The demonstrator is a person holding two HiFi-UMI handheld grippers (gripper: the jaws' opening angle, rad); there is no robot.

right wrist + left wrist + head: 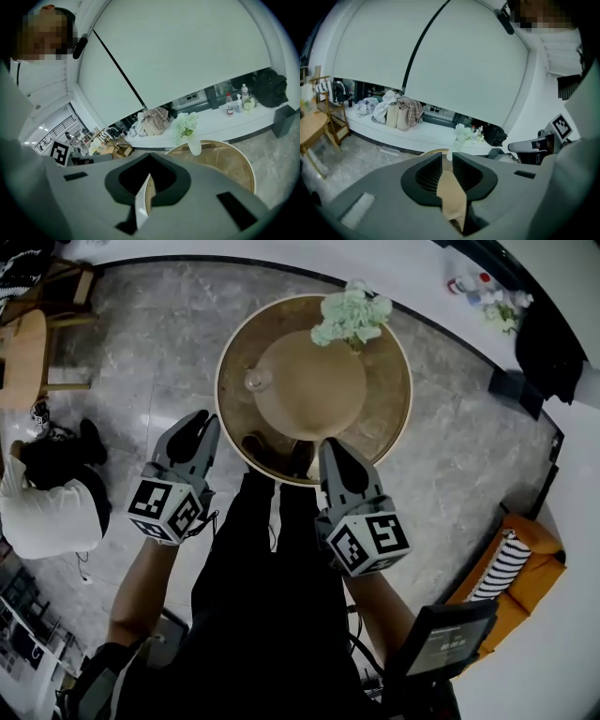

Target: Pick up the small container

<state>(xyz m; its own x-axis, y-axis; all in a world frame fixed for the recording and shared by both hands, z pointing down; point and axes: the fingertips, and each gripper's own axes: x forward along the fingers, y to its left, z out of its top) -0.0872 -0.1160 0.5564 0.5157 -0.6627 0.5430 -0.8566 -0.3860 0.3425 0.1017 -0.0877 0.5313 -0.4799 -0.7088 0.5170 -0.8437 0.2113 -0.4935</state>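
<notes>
A small clear glass container (255, 381) stands on the round glass-topped table (394, 418), left of its tan central cone (309, 385). My left gripper (200, 425) hovers at the table's near left edge, below the container and apart from it. Its jaws are shut with nothing in them (447, 159). My right gripper (330, 448) sits over the table's near edge, right of centre. Its jaws also look shut and empty (149, 161). Neither gripper view shows the container.
A white vase of pale flowers (352, 315) stands at the table's far edge (187, 126). A person in a white shirt (42, 512) sits on the floor at left. An orange sofa (516, 568) is at right, a wooden chair (23, 352) at upper left.
</notes>
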